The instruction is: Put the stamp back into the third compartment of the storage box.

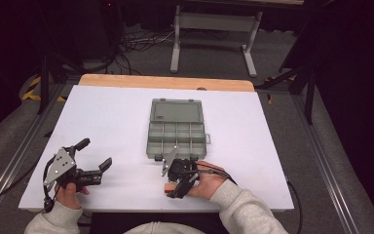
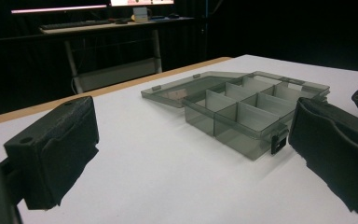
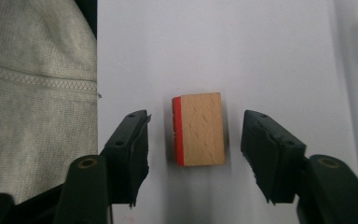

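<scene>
A small wooden block (image 3: 199, 129) with one red side lies flat on the white table near its front edge, and it is also visible under the right hand (image 1: 168, 188). My right gripper (image 3: 196, 119) points down at it, its jaws on either side with a gap each way, so it is open. The right gripper (image 1: 177, 181) sits just in front of a grey see-through compartment box (image 1: 177, 129) whose lid lies open toward the far side. My left gripper (image 1: 97, 152) rests at the front left, open and empty, and faces that box (image 2: 242, 112).
The white table (image 1: 112, 112) has a wooden strip (image 1: 165, 82) along its far edge. A grey sleeve (image 3: 32, 93) lies close beside the right gripper's left jaw. Metal desk legs (image 1: 214, 39) and cables stand on the floor beyond.
</scene>
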`<action>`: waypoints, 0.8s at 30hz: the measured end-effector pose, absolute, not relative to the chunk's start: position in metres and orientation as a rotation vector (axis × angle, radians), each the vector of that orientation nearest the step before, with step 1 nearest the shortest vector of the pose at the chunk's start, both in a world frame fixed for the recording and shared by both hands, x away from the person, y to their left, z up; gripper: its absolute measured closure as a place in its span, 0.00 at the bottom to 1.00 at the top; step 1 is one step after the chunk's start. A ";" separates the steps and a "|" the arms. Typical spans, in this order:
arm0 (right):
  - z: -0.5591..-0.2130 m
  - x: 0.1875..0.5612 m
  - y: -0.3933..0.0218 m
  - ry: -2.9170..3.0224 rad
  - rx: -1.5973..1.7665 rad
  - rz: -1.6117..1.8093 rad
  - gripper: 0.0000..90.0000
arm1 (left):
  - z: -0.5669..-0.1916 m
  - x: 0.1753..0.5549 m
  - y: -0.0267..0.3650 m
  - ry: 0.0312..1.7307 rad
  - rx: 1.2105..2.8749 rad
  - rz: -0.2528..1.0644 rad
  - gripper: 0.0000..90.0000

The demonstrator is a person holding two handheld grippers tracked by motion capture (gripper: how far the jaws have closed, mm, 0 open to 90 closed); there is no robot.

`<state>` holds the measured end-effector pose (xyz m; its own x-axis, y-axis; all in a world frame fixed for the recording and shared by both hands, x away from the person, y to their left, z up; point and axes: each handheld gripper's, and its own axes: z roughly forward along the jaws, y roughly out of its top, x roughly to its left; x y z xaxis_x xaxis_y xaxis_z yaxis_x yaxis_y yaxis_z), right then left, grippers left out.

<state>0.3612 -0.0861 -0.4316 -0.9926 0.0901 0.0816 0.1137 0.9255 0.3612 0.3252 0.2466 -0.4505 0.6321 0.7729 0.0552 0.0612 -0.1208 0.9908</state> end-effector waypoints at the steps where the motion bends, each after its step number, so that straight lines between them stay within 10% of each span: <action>1: -0.432 0.361 -0.086 -3.020 -0.160 -0.572 0.49 | -0.450 0.325 0.247 0.709 1.595 0.704 0.03; 10: -0.431 0.359 -0.085 -3.078 -0.117 -0.554 0.72 | -0.451 0.325 0.246 0.705 1.596 0.700 0.03; 24: -0.429 0.358 -0.086 -3.089 -0.108 -0.573 0.73 | -0.451 0.325 0.246 0.708 1.597 0.700 0.03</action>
